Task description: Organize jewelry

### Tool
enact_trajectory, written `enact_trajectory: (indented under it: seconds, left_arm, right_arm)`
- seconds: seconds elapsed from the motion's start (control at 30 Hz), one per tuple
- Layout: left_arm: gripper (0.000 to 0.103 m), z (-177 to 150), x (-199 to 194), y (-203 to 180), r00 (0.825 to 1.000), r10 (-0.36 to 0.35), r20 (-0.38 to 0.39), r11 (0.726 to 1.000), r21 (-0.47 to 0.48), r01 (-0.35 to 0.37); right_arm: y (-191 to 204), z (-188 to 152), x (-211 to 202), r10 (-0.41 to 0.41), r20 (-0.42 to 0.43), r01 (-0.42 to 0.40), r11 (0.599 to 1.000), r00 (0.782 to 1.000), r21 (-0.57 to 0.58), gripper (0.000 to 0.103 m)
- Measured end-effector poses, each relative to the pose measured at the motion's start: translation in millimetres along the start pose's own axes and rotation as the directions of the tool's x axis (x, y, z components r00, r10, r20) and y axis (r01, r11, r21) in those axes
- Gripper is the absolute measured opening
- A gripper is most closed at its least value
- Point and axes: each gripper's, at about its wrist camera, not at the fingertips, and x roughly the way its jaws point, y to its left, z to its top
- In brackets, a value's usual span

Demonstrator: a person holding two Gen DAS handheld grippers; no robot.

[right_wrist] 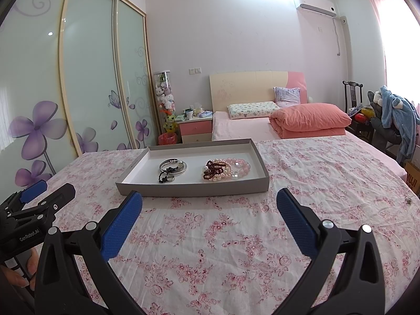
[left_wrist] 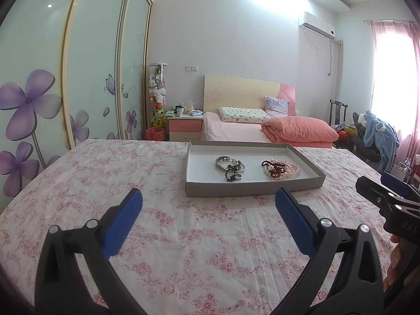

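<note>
A shallow grey tray with a white inside sits on a floral cloth that covers the near surface, and it holds all the jewelry in two separate heaps. Toward the tray's nine o'clock side lie silver bangles with a dark beaded piece and a small ring resting against their near edge; toward three o'clock is a pile of bead bracelets, dark red, pearl white and pale pink tangled together. In the left wrist view the left gripper hovers over the cloth just short of the tray, its blue-padded fingers spread wide with nothing between them, and the tray lies at about twelve to one o'clock from it. The right gripper shows at three o'clock in that view, with part of a hand below it. In the right wrist view the right gripper is likewise spread wide and empty above the cloth, the tray at about eleven o'clock ahead of it, the bangles and the bracelets apart from each other inside. A tiny dark speck lies on the cloth at three o'clock, too small to tell what it is. Beyond stand a bed with an orange quilt, a nightstand and sliding wardrobe doors painted with purple flowers.
</note>
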Motion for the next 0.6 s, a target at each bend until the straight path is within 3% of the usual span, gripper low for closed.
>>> enact_trajectory:
  seconds: [0.6]
  left_arm:
    - [0.099, -2.4, 1.6, 0.1, 1.000, -0.002, -0.006, 1.000, -0.001, 0.002]
  right_arm:
    - [-0.1, -3.3, 0.7, 0.000, -0.003, 0.000, 1.000, 1.000, 0.002, 0.101]
